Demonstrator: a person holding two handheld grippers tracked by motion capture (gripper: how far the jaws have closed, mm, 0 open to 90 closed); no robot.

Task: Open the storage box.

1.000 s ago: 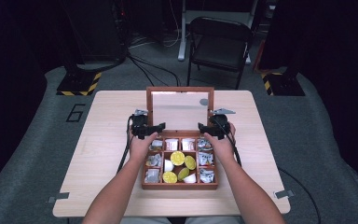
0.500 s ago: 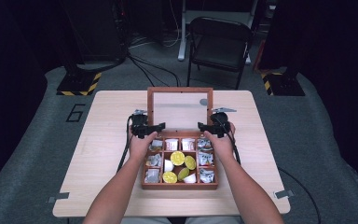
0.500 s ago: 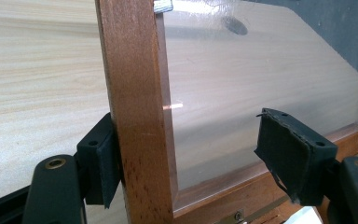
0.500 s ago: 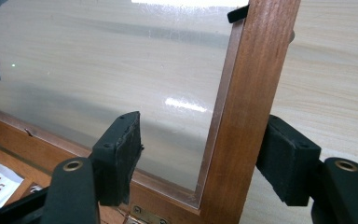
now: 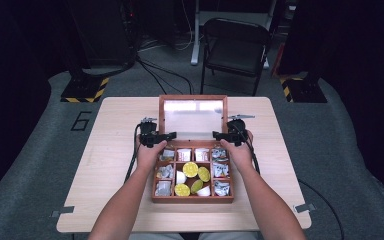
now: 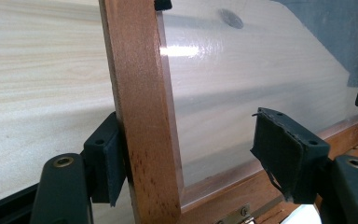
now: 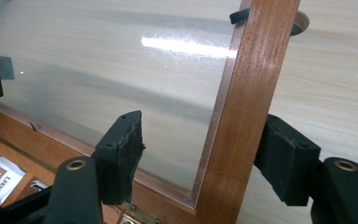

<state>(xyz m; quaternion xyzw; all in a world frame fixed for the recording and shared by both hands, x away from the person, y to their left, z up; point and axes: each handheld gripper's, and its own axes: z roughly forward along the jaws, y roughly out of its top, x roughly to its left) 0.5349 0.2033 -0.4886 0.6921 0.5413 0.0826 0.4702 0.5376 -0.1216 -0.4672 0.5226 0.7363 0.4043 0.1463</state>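
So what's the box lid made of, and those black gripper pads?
The lid frame looks like reddish-brown varnished wood: grain and a soft shine show. Its window pane seems clear plastic or glass, glossy and faintly scratched. The pads look like matte black rubber or foam, frayed at the edges.

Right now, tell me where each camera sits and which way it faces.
High view: above the person's side, looking forward and down on the table; forearms and both claws show.
Left gripper view: on the left claw, facing the lid's left frame rail.
Right gripper view: on the right claw, facing the right rail.
All share the wooden box's glass-paned lid.
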